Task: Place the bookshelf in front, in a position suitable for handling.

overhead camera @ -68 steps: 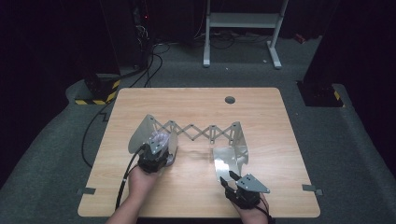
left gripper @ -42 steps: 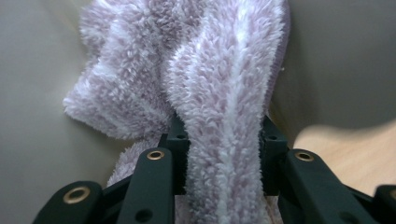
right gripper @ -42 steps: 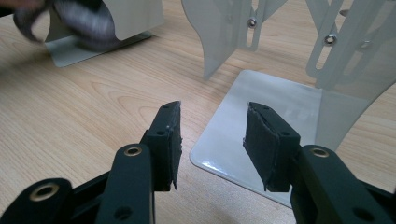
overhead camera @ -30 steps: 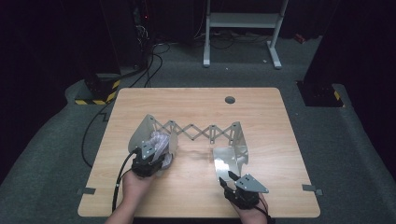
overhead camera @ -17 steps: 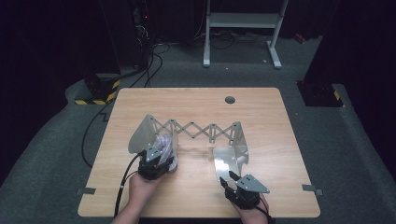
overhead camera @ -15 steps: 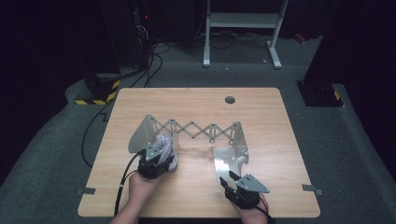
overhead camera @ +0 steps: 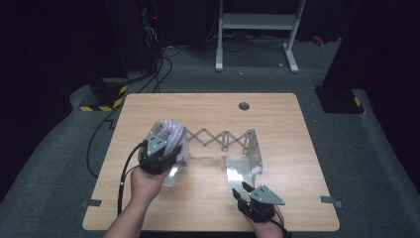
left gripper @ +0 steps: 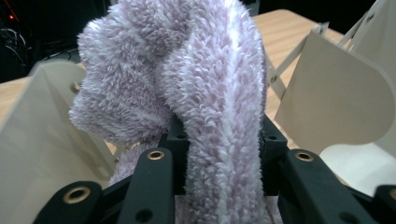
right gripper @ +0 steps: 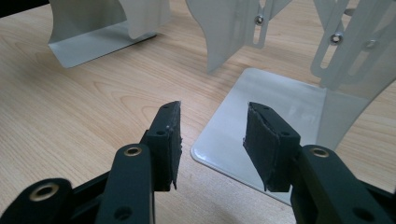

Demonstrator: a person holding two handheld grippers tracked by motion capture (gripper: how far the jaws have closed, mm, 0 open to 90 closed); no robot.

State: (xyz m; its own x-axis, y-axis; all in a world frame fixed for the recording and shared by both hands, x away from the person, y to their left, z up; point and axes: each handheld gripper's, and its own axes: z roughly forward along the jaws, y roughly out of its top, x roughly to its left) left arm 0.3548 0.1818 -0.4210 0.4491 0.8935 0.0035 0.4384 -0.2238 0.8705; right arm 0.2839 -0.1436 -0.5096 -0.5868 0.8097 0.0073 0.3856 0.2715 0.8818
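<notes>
Sock (left gripper: 219, 93) pinched in left gripper (overhead camera: 159, 157), held up over the left plate (left gripper: 42, 154) of the expandable metal rack (overhead camera: 220, 139).
Fluffy lilac fabric sits clamped between the left jaws and flops over their tips, between the rack's two end plates as seen in the left gripper view. Right gripper (right gripper: 212, 140) has its jaws apart with nothing between them, low at the near edge of the right base plate (right gripper: 261, 116). My read: keep the pinch firm, lift clear of the plate edge before moving sideways, else the pile may snag on the scissor links (overhead camera: 213, 136). Right one could pin the base so the rack doesn't slide on the table (overhead camera: 208, 106).
</notes>
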